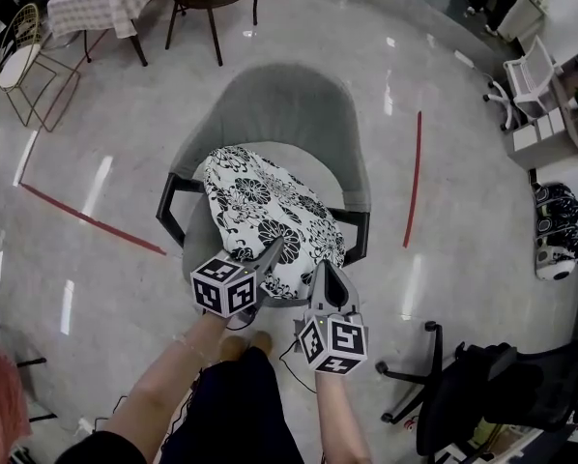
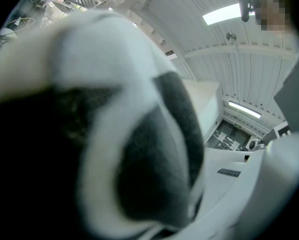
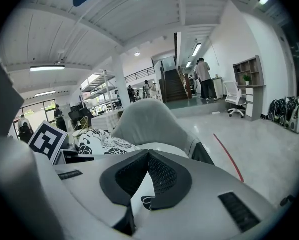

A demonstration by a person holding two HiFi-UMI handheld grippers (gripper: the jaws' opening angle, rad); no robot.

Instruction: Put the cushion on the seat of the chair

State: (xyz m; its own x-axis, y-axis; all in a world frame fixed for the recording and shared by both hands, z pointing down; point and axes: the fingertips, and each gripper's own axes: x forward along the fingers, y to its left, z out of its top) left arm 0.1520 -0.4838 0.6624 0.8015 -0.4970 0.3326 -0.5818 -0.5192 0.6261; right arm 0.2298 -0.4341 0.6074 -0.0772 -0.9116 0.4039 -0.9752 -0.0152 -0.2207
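while the grey chair (image 1: pixel 279 104) faces us, the floral cushion (image 1: pixel 270 211) already lies across its seat (image 1: pixel 313 162), near edge at the front. the left gripper (image 1: pixel 271 252) and right gripper (image 1: pixel 325 271) each pinch that edge, i'd guess to steer it flat.

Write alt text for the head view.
The left gripper and right gripper each clamp the near edge of a black-and-white floral cushion spread over the seat of a grey armchair. Glossy floor with red tape lines surrounds it.
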